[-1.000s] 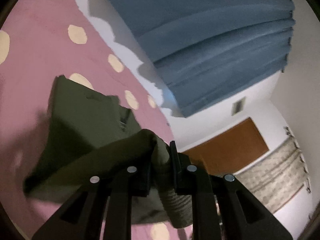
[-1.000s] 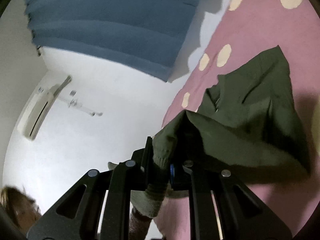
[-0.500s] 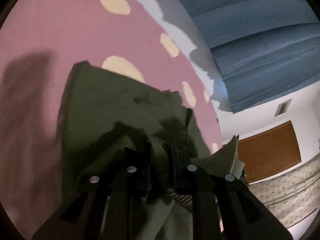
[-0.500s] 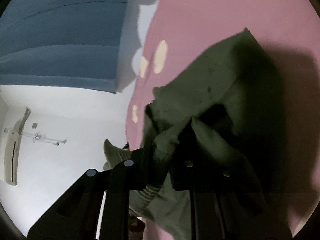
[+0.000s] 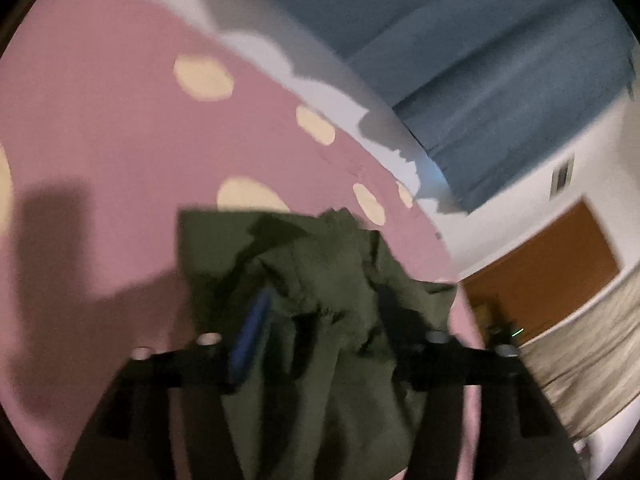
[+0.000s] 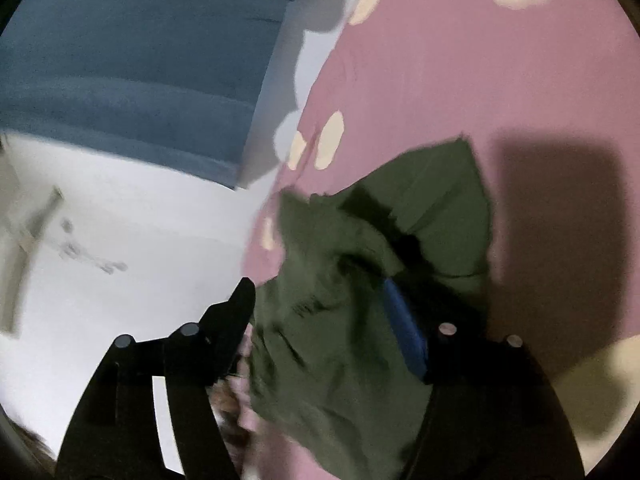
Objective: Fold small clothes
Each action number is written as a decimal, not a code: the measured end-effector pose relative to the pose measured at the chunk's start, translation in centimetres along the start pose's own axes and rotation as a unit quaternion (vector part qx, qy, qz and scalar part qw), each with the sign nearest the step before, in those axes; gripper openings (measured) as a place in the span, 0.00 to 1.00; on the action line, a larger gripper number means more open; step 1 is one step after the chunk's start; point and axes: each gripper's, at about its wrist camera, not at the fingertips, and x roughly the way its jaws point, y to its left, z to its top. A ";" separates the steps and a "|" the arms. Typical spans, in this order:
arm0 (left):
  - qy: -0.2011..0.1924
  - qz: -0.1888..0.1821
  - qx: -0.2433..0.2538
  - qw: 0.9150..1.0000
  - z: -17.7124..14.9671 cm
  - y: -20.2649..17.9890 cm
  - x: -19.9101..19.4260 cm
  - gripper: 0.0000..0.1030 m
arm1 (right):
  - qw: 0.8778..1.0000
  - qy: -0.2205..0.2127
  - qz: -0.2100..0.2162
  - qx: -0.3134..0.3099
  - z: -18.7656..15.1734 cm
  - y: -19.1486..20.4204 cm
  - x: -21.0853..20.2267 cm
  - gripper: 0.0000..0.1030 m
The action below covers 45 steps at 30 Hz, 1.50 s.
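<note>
Both your tools are spread wide, L tool point(image 5: 320, 316) and R tool point(image 6: 320, 304), w/ the green garment point(image 5: 312, 276) bunched loose between the fingers on the pink dotted bedspread point(image 5: 100, 128).

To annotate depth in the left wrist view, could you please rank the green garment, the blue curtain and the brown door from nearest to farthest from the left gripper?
1. Green garment: lies between the open fingers of the left gripper, on the pink sheet.
2. Blue curtain: past the sheet's far edge, upper right.
3. Brown door: across the room, right; likely farthest, though this order is a judgement.
</note>
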 end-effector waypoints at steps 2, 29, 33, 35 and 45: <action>0.011 0.013 0.042 0.999 0.2 -0.9 0.1 0.66 | 0.999 0.002 -0.028 -0.030 0.3 0.7 -0.5 0.65; 0.108 0.166 0.242 0.950 3.4 -3.5 11.0 0.13 | 0.948 0.116 -0.183 -0.234 4.0 4.9 9.7 0.13; 0.074 0.171 0.238 0.953 3.6 -4.9 9.9 0.11 | 0.948 0.080 -0.177 -0.252 3.4 6.8 7.8 0.10; 0.063 0.173 0.230 0.955 4.0 -5.5 9.7 0.10 | 0.945 0.063 -0.179 -0.265 3.1 8.1 7.3 0.10; 0.047 0.215 0.177 0.959 6.6 -3.7 12.9 0.10 | 0.951 0.013 -0.205 -0.230 6.4 7.2 8.7 0.10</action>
